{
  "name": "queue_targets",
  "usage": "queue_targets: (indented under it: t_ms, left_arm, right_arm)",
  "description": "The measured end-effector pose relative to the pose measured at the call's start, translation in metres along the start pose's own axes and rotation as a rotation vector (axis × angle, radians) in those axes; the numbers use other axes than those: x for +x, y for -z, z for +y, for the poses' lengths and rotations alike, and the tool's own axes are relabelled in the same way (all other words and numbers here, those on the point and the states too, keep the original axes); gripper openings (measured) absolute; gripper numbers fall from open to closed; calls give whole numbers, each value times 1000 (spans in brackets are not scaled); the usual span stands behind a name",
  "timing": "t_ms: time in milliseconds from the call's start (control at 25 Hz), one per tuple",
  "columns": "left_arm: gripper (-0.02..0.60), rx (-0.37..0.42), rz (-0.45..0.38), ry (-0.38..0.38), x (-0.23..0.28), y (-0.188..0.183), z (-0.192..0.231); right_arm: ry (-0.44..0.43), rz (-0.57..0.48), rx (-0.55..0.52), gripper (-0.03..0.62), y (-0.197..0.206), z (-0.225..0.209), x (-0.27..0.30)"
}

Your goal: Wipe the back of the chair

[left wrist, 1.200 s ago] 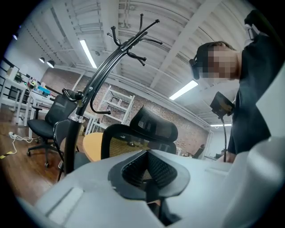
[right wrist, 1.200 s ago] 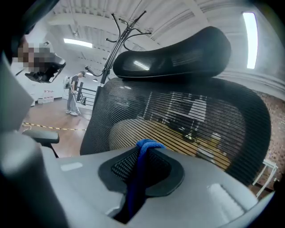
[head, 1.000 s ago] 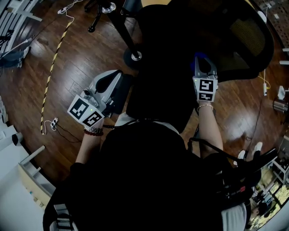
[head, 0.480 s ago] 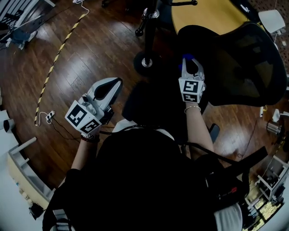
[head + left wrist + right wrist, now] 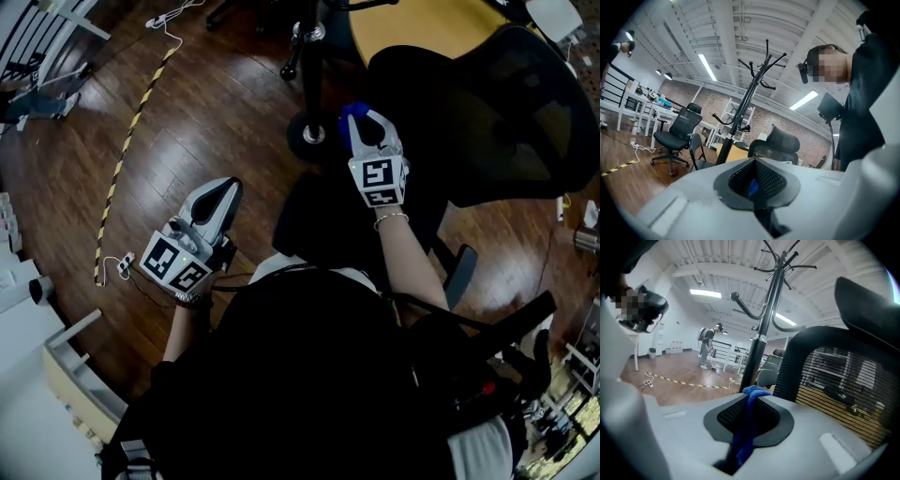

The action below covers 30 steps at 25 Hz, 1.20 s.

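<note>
Chair back (image 5: 511,103), black mesh, stands at the upper right of the head view beside a yellow tabletop (image 5: 422,28). The coat stand (image 5: 307,56) is just to its left. The left claw (image 5: 220,197) hangs over the wooden floor (image 5: 187,112), well apart from the chair, jaws together on nothing. The right claw (image 5: 367,120) is near the back's left edge, with contact unclear, and is clamped on a blue cloth (image 5: 746,427).

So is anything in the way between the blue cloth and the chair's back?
Nothing visible is. The right gripper pinches the blue cloth, and the chair's mesh back is just to its right with only open air between. The coat stand pole is off to the left.
</note>
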<state>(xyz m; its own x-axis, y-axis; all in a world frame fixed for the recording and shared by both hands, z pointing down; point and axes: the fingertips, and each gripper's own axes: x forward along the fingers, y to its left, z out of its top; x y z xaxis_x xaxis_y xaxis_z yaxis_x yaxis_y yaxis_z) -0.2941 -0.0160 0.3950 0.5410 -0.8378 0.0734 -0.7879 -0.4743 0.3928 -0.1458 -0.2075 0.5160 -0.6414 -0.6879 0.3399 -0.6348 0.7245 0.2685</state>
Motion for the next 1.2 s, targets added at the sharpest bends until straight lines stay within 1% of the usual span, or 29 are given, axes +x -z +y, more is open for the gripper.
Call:
queue_targets:
  t_ms: [80, 160, 240, 320, 480, 600, 680, 720, 840, 920, 960, 1040, 1200]
  left_arm:
    - [5, 4, 11, 43, 10, 1, -8]
    - [5, 8, 24, 111, 33, 5, -28]
    - [5, -2, 31, 197, 65, 10, -52]
    - [5, -17, 35, 274, 95, 13, -77]
    - [5, -13, 67, 375, 142, 27, -124]
    - [5, -12, 143, 447, 173, 63, -163]
    - [5, -26, 207, 486, 195, 97, -189]
    - [5, -39, 226, 499, 205, 110, -203]
    - [5, -78, 231, 528, 223, 129, -244]
    - [5, -76, 237, 547, 225, 134, -261]
    - [5, -67, 245, 547, 224, 135, -264]
    - [5, -50, 252, 512, 218, 133, -253]
    - [5, -45, 223, 368, 202, 118, -200]
  right_arm:
    - [0, -24, 23, 35, -4, 4, -27]
    - [29, -17, 41, 35, 9, -8, -66]
    - [96, 30, 57, 35, 39, -33, -112]
    - [174, 99, 73, 35, 77, -63, -157]
    - [312, 204, 133, 35, 144, -122, -236]
    - [408, 263, 186, 35, 189, -158, -288]
    - [451, 299, 204, 35, 215, -178, -311]
    - [466, 316, 205, 35, 226, -187, -320]
    - [476, 353, 199, 35, 252, -207, -336]
    - [475, 368, 196, 35, 265, -218, -338]
    - [474, 375, 196, 35, 270, -222, -337]
    - [461, 389, 189, 35, 277, -225, -330]
    - [436, 413, 157, 35, 283, -227, -309]
